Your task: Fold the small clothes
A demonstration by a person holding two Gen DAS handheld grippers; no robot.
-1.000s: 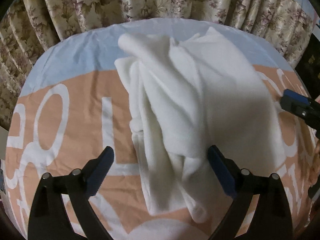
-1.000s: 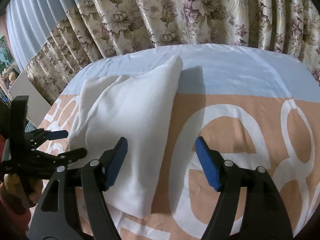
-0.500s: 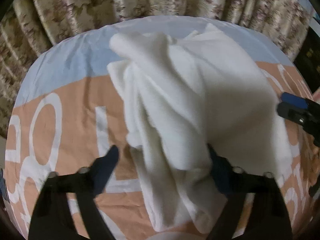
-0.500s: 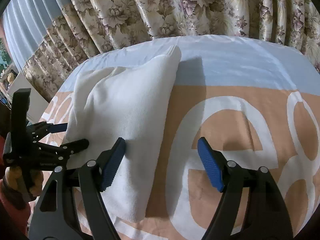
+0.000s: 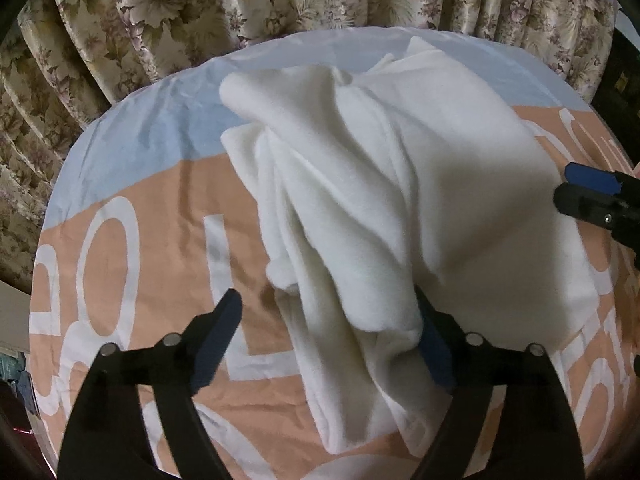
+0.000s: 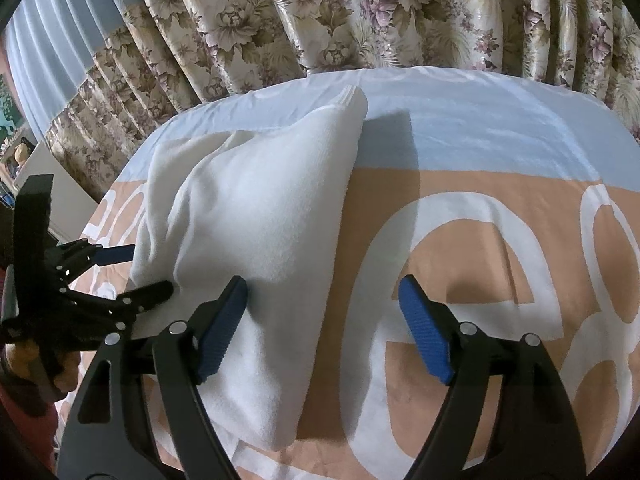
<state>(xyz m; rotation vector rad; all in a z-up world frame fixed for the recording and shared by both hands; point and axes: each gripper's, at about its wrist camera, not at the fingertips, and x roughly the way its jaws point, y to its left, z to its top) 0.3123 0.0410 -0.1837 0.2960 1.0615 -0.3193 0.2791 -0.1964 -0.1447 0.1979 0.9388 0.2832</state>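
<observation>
Between our left gripper's (image 5: 328, 338) opening jaws lies the bunched near end of the soft white fleece garment (image 5: 400, 200), one blue pad brushing it, nothing pinched. From there its long axis runs toward twelve o'clock across the peach, white-lettered bedsheet (image 5: 152, 208). Our right gripper (image 6: 323, 320), also opening and empty-jawed, straddles its right edge; cloth spreads toward ten o'clock.

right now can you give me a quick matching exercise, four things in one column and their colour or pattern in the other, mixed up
Things:
1. garment
2. curtain
3. tool pads
4. table cover

Looks:
a. floral
b. peach and pale blue with big white letters
c. plain white
d. blue

Pairs: 1-c, 2-a, 3-d, 4-b
</observation>
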